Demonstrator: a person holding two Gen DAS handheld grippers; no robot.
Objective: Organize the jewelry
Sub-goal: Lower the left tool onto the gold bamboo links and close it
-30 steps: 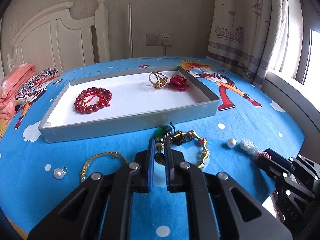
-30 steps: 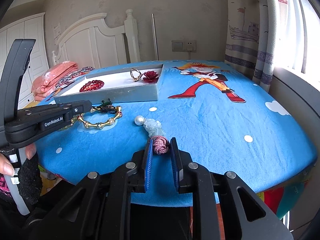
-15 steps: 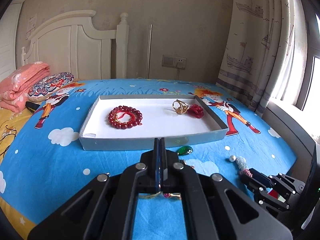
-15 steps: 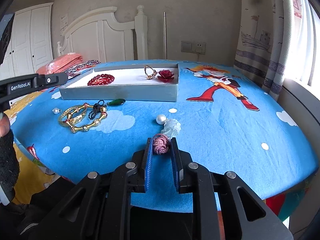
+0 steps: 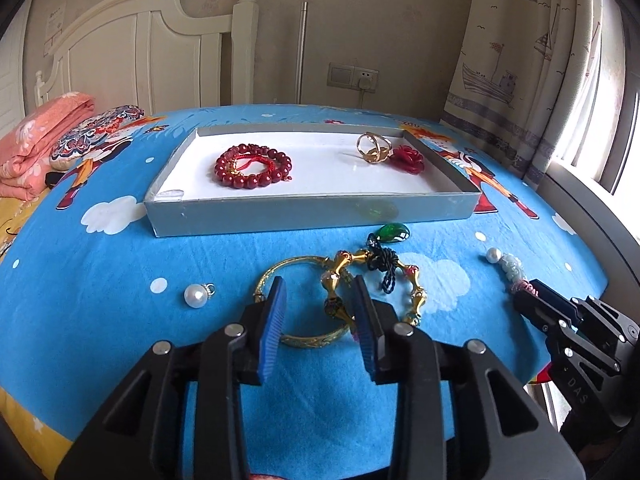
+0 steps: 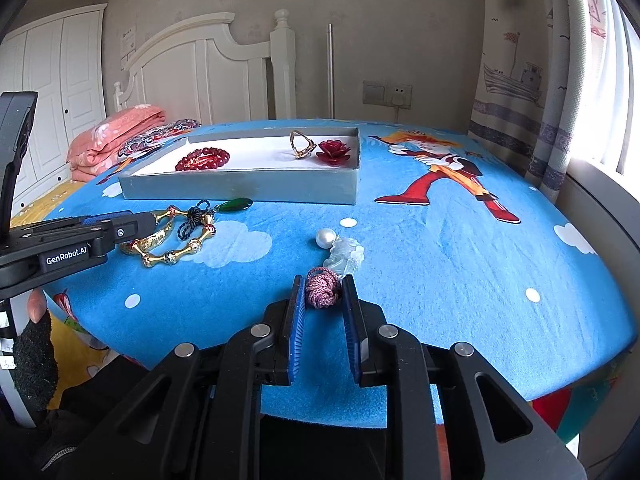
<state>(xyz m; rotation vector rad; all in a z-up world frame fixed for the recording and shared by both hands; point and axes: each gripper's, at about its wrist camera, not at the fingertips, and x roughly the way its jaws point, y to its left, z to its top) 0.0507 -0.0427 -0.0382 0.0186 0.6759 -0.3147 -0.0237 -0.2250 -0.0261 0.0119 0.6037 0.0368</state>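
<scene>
My left gripper [image 5: 319, 292] hangs low over the blue cloth, its jaws opening. A gold bangle [image 5: 280, 276] and a gold segmented bracelet [image 5: 416, 280] lie loose on the cloth between and past its fingers. A green pendant [image 5: 394, 233] on a black cord rests beyond them. My right gripper [image 6: 323, 282] is shut on the pink knot [image 6: 322, 292] of a pale jade pendant [image 6: 346, 254], beside a pearl [image 6: 326, 237]. The grey tray [image 5: 312, 208] holds a red bead bracelet [image 5: 253, 166], a gold ring [image 5: 374, 147] and a red rose [image 5: 408, 159].
A loose pearl with a loop [image 5: 195, 295] lies left of the bangle. Folded pink bedding [image 6: 116, 136] and a white headboard [image 6: 208, 64] stand behind the round table. A curtain [image 6: 520, 80] and window are at the right. A gloved hand [image 6: 34, 344] shows at the left.
The left gripper, shut on the gold bracelet a second ago, drew back from the tray and now stands open with the bracelet lying on the bangle. The right gripper keeps the pink knot.
</scene>
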